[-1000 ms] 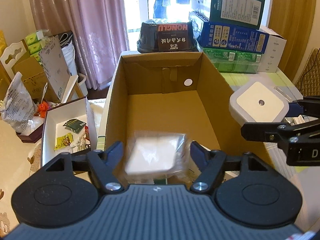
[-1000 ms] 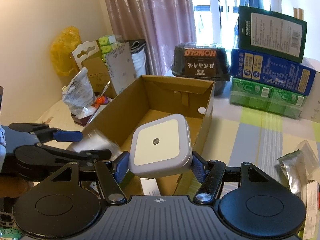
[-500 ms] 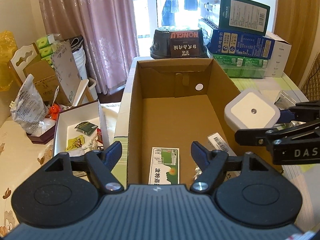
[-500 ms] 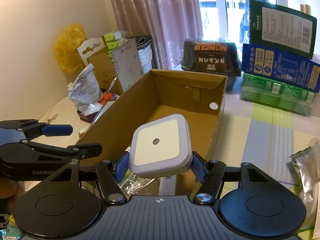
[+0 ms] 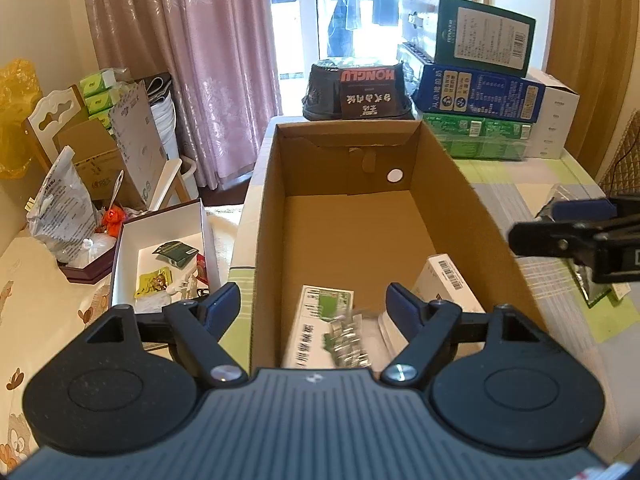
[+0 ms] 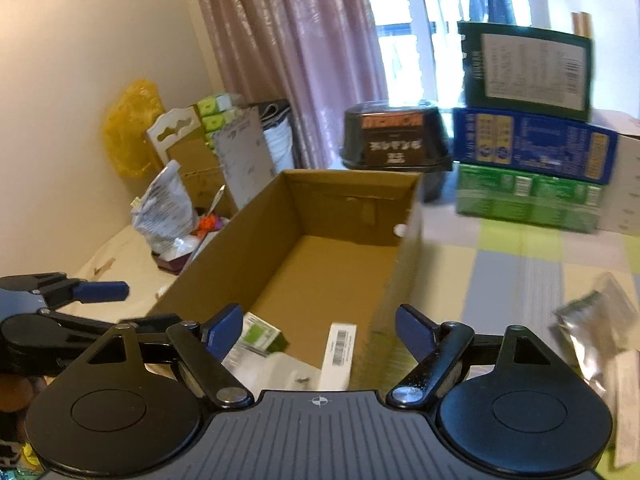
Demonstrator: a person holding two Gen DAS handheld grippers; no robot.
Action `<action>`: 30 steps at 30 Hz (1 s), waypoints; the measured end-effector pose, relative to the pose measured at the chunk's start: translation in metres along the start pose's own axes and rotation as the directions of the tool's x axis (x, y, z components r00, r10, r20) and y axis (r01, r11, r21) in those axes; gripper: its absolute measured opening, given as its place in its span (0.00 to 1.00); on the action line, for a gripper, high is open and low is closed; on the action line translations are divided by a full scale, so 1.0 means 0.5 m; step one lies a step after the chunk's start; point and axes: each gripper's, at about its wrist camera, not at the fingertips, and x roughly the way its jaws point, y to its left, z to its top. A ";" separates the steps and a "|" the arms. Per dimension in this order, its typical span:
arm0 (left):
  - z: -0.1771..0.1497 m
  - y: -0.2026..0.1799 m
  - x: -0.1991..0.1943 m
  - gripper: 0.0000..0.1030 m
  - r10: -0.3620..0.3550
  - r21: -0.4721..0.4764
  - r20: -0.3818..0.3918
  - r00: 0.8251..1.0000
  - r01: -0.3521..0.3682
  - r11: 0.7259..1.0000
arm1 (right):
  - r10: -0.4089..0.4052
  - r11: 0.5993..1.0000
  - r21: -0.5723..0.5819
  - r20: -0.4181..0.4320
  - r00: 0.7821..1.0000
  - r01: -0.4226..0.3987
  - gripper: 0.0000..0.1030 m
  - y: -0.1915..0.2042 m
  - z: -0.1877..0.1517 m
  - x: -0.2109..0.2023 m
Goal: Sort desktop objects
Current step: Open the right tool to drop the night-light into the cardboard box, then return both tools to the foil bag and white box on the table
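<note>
The cardboard box (image 5: pixel 360 208) stands open on the counter (image 6: pixel 516 280), its long axis running away from both cameras, and the sorted things lie at its near end: a green-and-white carton (image 5: pixel 320 324) flat on the floor of the box, a white carton with a barcode (image 5: pixel 444 280) leaning along the right wall, and between them a clear plastic packet (image 5: pixel 352 340), blurred, just beside a white rounded object (image 5: pixel 386 330) whose shape is hard to make out. The left tongs (image 5: pixel 314 306) hang over that near end, spread wide with nothing between the blue-tipped fingers. The right tongs (image 6: pixel 320 330) are likewise spread and empty, above the box's near right corner. To the right of the box a silvery foil pouch (image 6: pixel 592 324) lies on the striped cloth. Behind the box are a black container (image 5: pixel 358 92) and stacked boxes (image 5: pixel 476 80).
</note>
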 end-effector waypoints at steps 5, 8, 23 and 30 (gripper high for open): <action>-0.002 -0.031 -0.045 0.76 -0.012 0.000 0.022 1.000 0.012 1.000 | -0.060 0.997 0.038 0.007 0.998 0.059 0.85 -0.049 -0.055 -0.074; -0.006 -0.064 -0.076 0.78 -0.031 0.009 0.040 0.999 0.031 0.999 | -0.100 0.993 0.067 0.002 0.995 0.099 0.88 -0.082 -0.098 -0.121; -0.073 -0.310 -0.162 0.90 -0.226 0.036 0.053 0.973 0.224 0.974 | -0.291 0.926 0.238 -0.040 0.956 0.292 0.91 -0.283 -0.260 -0.336; -0.105 -0.403 -0.153 0.98 -0.267 0.061 0.001 0.964 0.267 0.962 | -0.308 0.911 0.273 -0.043 0.950 0.308 0.91 -0.313 -0.282 -0.377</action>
